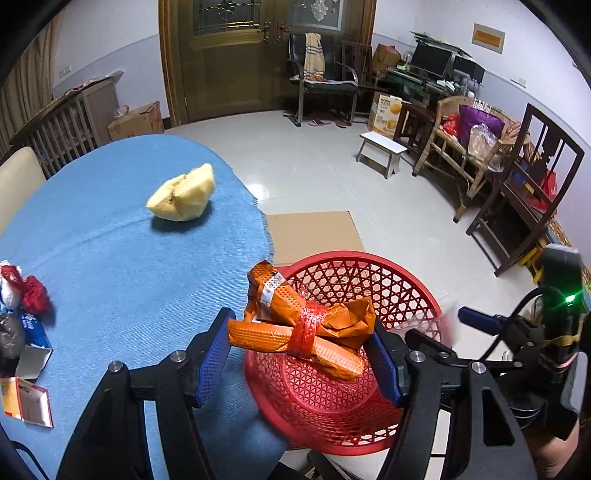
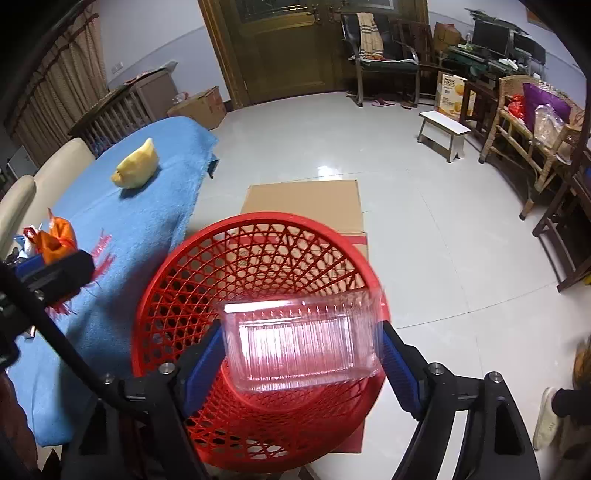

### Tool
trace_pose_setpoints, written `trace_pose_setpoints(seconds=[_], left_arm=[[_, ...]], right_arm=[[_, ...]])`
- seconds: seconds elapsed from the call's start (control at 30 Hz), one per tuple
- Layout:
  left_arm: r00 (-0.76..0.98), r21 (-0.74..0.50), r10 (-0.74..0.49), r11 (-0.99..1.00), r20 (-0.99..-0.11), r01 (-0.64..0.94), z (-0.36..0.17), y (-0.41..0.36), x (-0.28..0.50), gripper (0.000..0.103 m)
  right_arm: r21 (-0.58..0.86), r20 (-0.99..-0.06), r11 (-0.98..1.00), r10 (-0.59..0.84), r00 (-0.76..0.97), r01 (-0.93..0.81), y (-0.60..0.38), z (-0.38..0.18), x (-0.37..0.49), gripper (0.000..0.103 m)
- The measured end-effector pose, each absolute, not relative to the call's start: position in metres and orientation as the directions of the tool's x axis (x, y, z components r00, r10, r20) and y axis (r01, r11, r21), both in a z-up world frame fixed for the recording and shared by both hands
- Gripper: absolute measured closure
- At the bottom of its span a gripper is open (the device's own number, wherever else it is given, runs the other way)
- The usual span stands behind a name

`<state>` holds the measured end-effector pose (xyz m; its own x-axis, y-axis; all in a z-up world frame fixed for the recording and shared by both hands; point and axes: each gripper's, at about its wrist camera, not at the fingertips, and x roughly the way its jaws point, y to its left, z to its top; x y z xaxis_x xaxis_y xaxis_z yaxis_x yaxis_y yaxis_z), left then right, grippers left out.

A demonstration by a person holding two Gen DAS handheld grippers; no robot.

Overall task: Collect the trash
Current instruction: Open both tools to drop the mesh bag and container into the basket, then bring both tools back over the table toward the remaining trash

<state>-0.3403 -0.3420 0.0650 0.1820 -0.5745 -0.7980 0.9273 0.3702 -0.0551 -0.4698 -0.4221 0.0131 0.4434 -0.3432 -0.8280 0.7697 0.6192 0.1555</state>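
You face a wooden double door (image 1: 258, 55) set in a pale lilac wall (image 1: 424, 22). Glossy white floor tiles (image 1: 314, 166) spread before you. A black chair (image 1: 325, 77) stands right of the door; a small white stool (image 1: 382, 151), a wicker bench (image 1: 469, 147) and a dark wooden chair (image 1: 524, 188) line the right wall. Beige curtains (image 2: 55, 92) hang at the left.
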Motion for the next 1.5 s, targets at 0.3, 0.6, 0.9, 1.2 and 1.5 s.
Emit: trace_pose_setpoints(seconds=[0.3, 0.6, 0.9, 1.2, 1.5], left_arm=[[0.139, -0.072, -0.534, 0.354, -0.834, 0.933, 0.047, -0.358, -0.343, 0.030], [0.132, -0.036, -0.460, 0.338, -0.878, 0.941, 0.037, -0.362, -0.351, 0.022], [0.163, -0.056, -0.508, 0.387, -0.846, 0.920, 0.059, -0.334, -0.333, 0.022], [0.220, -0.095, -0.530, 0.504, -0.819, 0.859, 0.071, -0.275, -0.293, 0.022], [0.301, -0.150, -0.512, 0.666, -0.804, 0.731, 0.069, -0.196, -0.243, 0.022]], right_arm=[[0.199, -0.763, 0.548, -0.434, 0.480, 0.813, -0.438, 0.042, -0.497, 0.013], [0.211, -0.723, 0.527, -0.482, 0.494, 0.823, -0.440, 0.064, -0.506, 0.013], [0.191, -0.716, 0.553, -0.486, 0.501, 0.811, -0.425, 0.073, -0.497, 0.013], [0.177, -0.704, 0.629, -0.456, 0.544, 0.757, -0.393, 0.087, -0.464, 0.013], [0.167, -0.691, 0.767, -0.357, 0.628, 0.620, -0.334, 0.093, -0.398, 0.012]])
